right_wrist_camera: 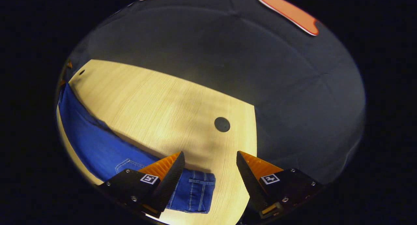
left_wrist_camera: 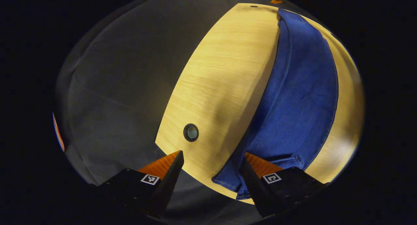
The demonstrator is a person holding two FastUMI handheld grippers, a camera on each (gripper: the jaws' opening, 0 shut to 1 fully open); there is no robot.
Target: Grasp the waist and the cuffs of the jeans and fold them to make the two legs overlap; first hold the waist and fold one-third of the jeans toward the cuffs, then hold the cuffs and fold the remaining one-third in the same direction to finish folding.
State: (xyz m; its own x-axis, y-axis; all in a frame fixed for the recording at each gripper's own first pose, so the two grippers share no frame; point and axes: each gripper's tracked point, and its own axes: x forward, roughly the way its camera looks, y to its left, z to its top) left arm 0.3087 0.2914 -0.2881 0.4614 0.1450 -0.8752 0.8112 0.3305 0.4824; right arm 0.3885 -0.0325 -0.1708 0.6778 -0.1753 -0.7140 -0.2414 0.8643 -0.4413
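The jeans (left_wrist_camera: 299,97) are lying flat on the worktop (left_wrist_camera: 221,81), stretched out long and narrow, so the two legs seem to be overlapping already. In the left gripper view the left gripper (left_wrist_camera: 211,172) is hovering with its jaws wide apart and holding nothing; the cuff end (left_wrist_camera: 228,181) is sitting just ahead of the far-side jaw, partly under it, and the legs are running away beyond that jaw. In the right gripper view the right gripper (right_wrist_camera: 211,171) is likewise spread wide and empty, with the waist end (right_wrist_camera: 195,192), its pocket stitching showing, lying between the jaws and reaching under the near-side one. A dark round hole (right_wrist_camera: 222,124) is sitting in the worktop beyond the jaws. I judge that the first fold is about to begin: the right jaws need to drop, close on the waist, then carry it a third of the way toward the cuffs.
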